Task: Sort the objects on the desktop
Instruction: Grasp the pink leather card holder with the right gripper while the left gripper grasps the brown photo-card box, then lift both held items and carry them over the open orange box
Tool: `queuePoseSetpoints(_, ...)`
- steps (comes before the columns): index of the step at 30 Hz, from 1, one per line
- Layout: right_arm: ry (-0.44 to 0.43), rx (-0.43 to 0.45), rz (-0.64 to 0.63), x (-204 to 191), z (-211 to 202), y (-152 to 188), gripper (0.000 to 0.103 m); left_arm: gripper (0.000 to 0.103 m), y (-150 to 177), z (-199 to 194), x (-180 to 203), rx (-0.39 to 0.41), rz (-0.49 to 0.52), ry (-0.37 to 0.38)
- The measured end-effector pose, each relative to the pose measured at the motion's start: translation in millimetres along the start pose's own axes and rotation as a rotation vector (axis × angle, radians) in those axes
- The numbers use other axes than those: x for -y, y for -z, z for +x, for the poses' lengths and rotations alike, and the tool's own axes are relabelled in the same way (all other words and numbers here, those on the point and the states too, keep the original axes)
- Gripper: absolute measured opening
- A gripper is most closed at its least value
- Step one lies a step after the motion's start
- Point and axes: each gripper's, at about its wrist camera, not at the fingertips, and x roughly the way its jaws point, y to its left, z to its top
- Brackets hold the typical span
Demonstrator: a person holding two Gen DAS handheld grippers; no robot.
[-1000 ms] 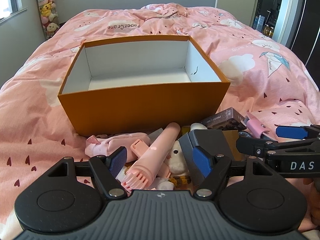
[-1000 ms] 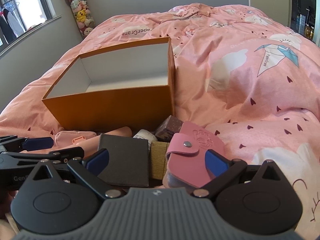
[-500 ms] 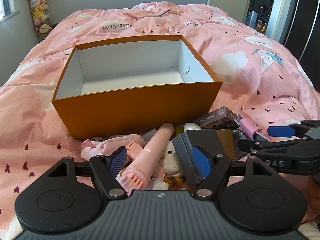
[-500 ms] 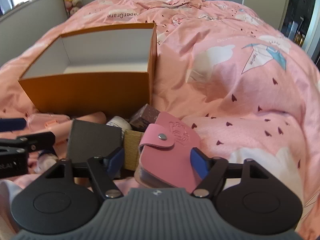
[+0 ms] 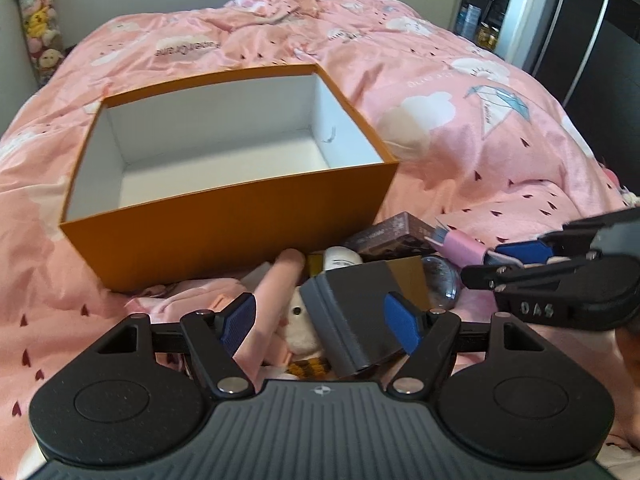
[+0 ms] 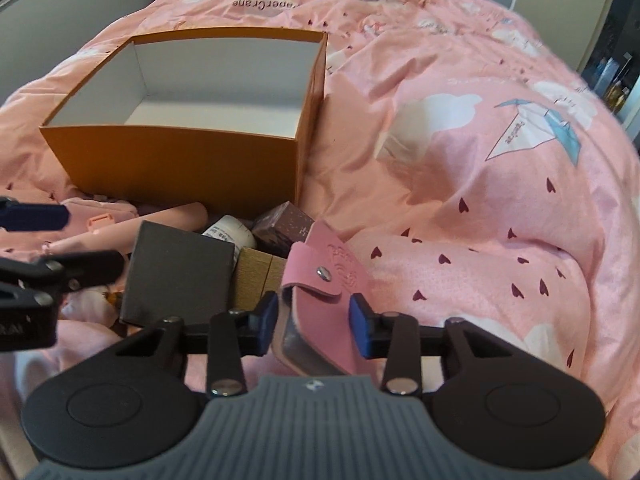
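An empty orange box [image 5: 224, 236] with a white inside stands on the pink bed; it also shows in the right wrist view [image 6: 180, 164]. A pile of small objects lies in front of it. My right gripper [image 6: 314, 322] is shut on a pink snap-button card holder [image 6: 320, 304], which is tilted. My left gripper [image 5: 320, 320] is open over the pile, its jaws around a dark grey box [image 5: 352, 320] and a white plush toy [image 5: 298, 324], next to a pink tube [image 5: 272, 304].
The pile also holds a brown patterned box [image 6: 282, 226], a tan box [image 6: 256, 276], a white jar [image 6: 228, 232], a clear ball [image 5: 442, 282] and pink cloth [image 5: 180, 296]. A pink duvet [image 6: 480, 200] covers the bed.
My right gripper has closed on the pink card holder and tipped it up. My left gripper has shifted right over the grey box and stays open.
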Motion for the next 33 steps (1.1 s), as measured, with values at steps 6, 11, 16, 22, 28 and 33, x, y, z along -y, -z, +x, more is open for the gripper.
queuePoseSetpoints(6,-0.051,-0.119,-0.083,7,8,-19,0.038,0.084,-11,3,14,0.009,0.077,0.007)
queuePoseSetpoints(11,-0.068,-0.217,-0.137,10,21,-35,0.038,0.084,-17,7,23,-0.002,0.137,0.038)
queuePoseSetpoints(16,-0.089,-0.298,-0.123,20,35,-49,0.038,0.083,-23,16,34,-0.003,0.255,0.074)
queuePoseSetpoints(22,-0.059,-0.374,-0.103,37,49,-63,0.032,0.079,-28,32,48,-0.011,0.389,0.109)
queuePoseSetpoints(28,-0.091,-0.429,-0.067,52,50,-75,0.025,0.078,-41,48,55,0.012,0.506,0.147)
queuePoseSetpoints(33,-0.116,-0.303,-0.054,65,21,-94,0.022,0.078,-53,71,70,0.026,0.676,0.166)
